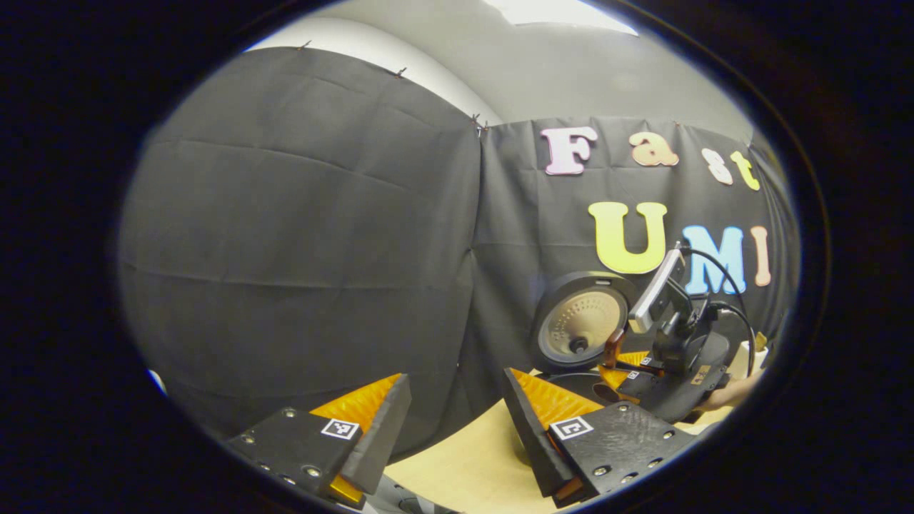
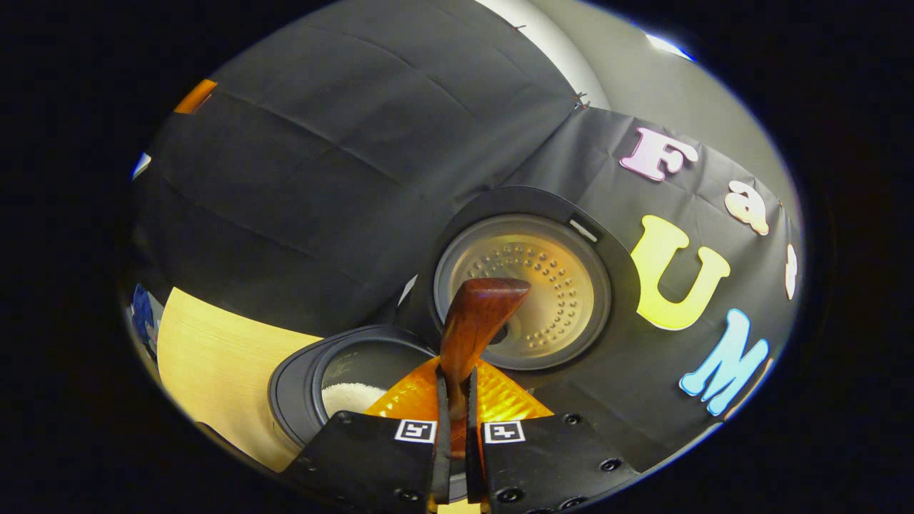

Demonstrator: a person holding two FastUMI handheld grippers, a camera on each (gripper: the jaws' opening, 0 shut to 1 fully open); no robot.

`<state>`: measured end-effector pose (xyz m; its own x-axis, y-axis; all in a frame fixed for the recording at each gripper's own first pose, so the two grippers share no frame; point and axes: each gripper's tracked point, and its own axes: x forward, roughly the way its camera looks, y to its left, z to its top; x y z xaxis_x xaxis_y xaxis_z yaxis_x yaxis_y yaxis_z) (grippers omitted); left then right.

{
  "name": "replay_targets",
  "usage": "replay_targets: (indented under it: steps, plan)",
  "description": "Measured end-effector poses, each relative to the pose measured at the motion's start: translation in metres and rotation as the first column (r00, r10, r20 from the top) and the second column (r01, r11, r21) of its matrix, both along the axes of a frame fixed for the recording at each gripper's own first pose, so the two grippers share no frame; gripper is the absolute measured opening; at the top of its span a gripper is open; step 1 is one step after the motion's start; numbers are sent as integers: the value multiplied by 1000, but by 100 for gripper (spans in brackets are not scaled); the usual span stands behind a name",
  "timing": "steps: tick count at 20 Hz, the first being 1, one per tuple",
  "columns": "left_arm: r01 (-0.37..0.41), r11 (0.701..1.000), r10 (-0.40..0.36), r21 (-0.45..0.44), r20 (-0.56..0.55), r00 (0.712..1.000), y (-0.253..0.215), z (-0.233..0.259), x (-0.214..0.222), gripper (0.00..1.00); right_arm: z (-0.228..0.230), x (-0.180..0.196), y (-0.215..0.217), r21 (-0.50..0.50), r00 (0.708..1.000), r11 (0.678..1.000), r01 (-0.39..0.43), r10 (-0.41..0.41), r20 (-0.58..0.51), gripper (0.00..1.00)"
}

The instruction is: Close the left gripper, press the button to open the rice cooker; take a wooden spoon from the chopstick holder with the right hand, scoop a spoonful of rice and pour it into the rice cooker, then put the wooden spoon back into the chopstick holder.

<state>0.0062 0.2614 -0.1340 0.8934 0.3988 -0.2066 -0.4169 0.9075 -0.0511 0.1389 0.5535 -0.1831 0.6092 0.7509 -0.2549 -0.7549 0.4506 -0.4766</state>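
Right tool (image 2: pixel 455 400) clenched on dark brown wooden spoon (image 2: pixel 477 314), held above open black rice cooker (image 2: pixel 300 378), white rice (image 2: pixel 351 395) inside. Left tool (image 1: pixel 457 421) released, over pale wooden bench (image 1: pixel 464 464). Risk: spoon twisting in the narrow grip, missing the holder.

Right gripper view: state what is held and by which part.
The right gripper holds the wooden spoon by its handle, both fingers pressing it.
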Motion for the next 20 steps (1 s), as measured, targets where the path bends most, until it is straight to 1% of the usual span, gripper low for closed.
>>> replay_targets:
  steps: [1,3,4,5,6,8,9,10,11,12,13,14,15,16,17,18,19,20]
  plan:
    - [0,1000,0,0,1,1000,-1,1,0,80,0,2,-1,19,999,1000,13,-13,-37,11]
    - [1,1000,-1,-1,5,1000,-1,1,0,80,2,8,-7,75,989,996,57,-46,-142,11]
    - [1,1000,-1,-2,7,1000,-1,1,0,81,4,11,-11,106,977,991,86,-62,-206,11]
    - [3,1000,-3,-3,10,1000,-1,1,1,80,5,13,-15,142,959,983,116,-74,-274,11]
    - [7,1000,-7,-4,13,1000,-2,1,1,80,8,15,-19,178,936,973,148,-79,-343,11]
    - [20,1000,-20,-1,22,1000,-3,4,1,81,16,22,-28,250,876,942,223,-81,-476,11]
    - [29,1000,-29,1,25,999,-5,4,1,81,20,25,-33,283,839,922,264,-75,-539,13]
    - [38,999,-38,5,30,999,-6,6,2,81,26,28,-39,314,802,899,306,-65,-594,8]
    - [49,999,-49,6,35,998,-7,7,1,80,31,30,-46,339,767,876,344,-55,-639,8]
    - [59,998,-60,7,40,997,-9,9,1,81,36,35,-53,360,740,852,380,-47,-671,7]
    - [72,997,-72,8,46,996,-12,13,0,81,42,39,-63,377,718,829,414,-43,-695,10]
    - [83,996,-84,12,52,995,-14,16,1,81,50,44,-74,392,704,807,442,-41,-709,11]
    - [95,995,-96,15,56,994,-16,16,1,80,57,48,-87,406,696,785,467,-43,-717,7]
    - [108,994,-109,18,61,992,-18,19,0,80,64,52,-99,417,693,767,487,-49,-719,7]
    - [121,992,-122,20,66,990,-20,20,0,81,69,55,-113,427,693,750,506,-58,-719,10]
    - [134,991,-135,20,71,988,-22,22,1,81,75,60,-127,433,693,736,521,-69,-717,7]
    - [147,989,-148,20,76,986,-25,24,3,80,79,63,-140,438,695,723,535,-82,-714,11]
    - [159,987,-159,18,80,984,-29,27,3,80,83,66,-155,440,696,710,550,-98,-711,10]
